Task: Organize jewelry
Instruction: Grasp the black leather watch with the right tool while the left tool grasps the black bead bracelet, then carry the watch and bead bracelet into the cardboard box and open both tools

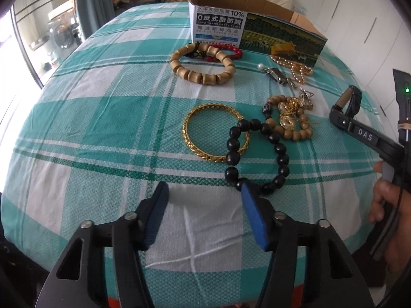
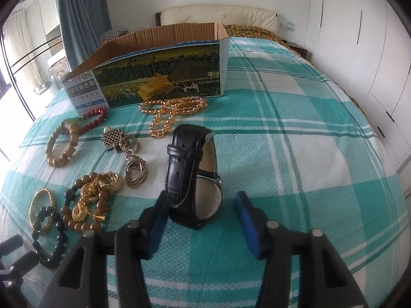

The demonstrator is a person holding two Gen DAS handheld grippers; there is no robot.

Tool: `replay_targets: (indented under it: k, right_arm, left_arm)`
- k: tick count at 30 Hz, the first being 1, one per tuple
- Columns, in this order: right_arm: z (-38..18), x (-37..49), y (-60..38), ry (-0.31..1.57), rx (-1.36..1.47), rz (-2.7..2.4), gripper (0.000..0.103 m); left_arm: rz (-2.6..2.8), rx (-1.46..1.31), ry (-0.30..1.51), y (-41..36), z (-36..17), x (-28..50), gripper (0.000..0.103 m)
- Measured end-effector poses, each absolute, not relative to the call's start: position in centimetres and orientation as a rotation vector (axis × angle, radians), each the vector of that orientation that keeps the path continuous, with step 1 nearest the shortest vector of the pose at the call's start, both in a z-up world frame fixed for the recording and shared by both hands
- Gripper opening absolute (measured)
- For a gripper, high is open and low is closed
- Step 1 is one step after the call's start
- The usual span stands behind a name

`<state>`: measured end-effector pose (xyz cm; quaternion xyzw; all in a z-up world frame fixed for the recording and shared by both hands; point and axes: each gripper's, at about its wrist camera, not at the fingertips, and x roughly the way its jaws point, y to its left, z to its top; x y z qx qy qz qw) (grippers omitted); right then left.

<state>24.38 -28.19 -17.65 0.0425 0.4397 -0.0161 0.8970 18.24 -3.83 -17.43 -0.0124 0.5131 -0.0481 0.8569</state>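
Jewelry lies scattered on a teal-and-white plaid bedsheet (image 1: 102,133) in front of an open printed cardboard box (image 2: 159,77). Only the right wrist view shows the black leather-strap watch (image 2: 191,179) standing on edge between the right gripper (image 2: 200,205) fingers, against the left finger and apart from the right; the jaws are released around it. The left wrist view shows the black round-bead bracelet (image 1: 257,154) overlapping a gold bangle (image 1: 213,131); the left gripper (image 1: 204,195) is released, its right finger (image 1: 253,210) at the bracelet's near beads.
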Motion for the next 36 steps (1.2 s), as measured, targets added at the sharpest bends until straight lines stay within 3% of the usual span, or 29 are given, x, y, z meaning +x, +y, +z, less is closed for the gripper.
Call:
replay_targets:
  k: [1,2,8,10,11,12,15,16,18,20,23,36]
  right_arm:
    - [-17.4,24.1,-28.5,0.909,0.118,-0.021,0.042]
    - [-17.0,23.7,-28.7,0.904,0.13,-0.013,0.041]
    - [-15.3,22.2,-29.3,0.909,0.144,0.023,0.039]
    - [-15.2,22.0,-29.2,0.913,0.122,0.022,0.03]
    - [-15.2,21.8,-29.3,0.913,0.116,0.02,0.029]
    - [-15.3,21.8,-29.4,0.913,0.114,0.019,0.029]
    - [-15.4,21.7,-29.5,0.909,0.116,0.019,0.028]
    - [-15.4,21.7,-29.5,0.908,0.116,0.02,0.028]
    - [-15.4,21.7,-29.6,0.907,0.121,0.023,0.028]
    - [-15.4,21.6,-29.7,0.905,0.126,0.027,0.028]
    - [-15.1,21.1,-29.9,0.902,0.14,0.03,0.028]
    - [-11.9,20.2,-29.5,0.88,0.186,0.092,0.028]
  left_arm:
    - [-0.087,0.007,1.064,-4.0,-17.4,18.0,0.029]
    - [-0.096,0.014,1.064,-3.9,-17.4,17.9,0.007]
    - [-0.157,-0.06,1.085,-2.8,-17.3,17.8,0.005]
    - [-0.164,-0.097,1.087,-2.3,-17.2,17.5,0.026]
    - [-0.174,-0.121,1.079,-2.1,-16.9,17.5,0.054]
    - [-0.177,-0.138,1.058,-2.0,-16.5,17.5,0.069]
    - [-0.175,-0.129,1.017,-2.5,-15.8,17.9,0.07]
    - [-0.163,-0.117,1.023,-2.7,-15.9,18.5,0.069]
    - [-0.155,-0.116,1.051,-3.1,-16.6,19.4,0.053]
    - [-0.165,-0.132,1.081,-3.3,-17.5,20.1,0.044]
    - [-0.165,-0.11,1.075,-3.9,-17.6,20.2,0.011]
    - [-0.249,-0.147,1.009,-2.2,-11.5,19.8,0.01]
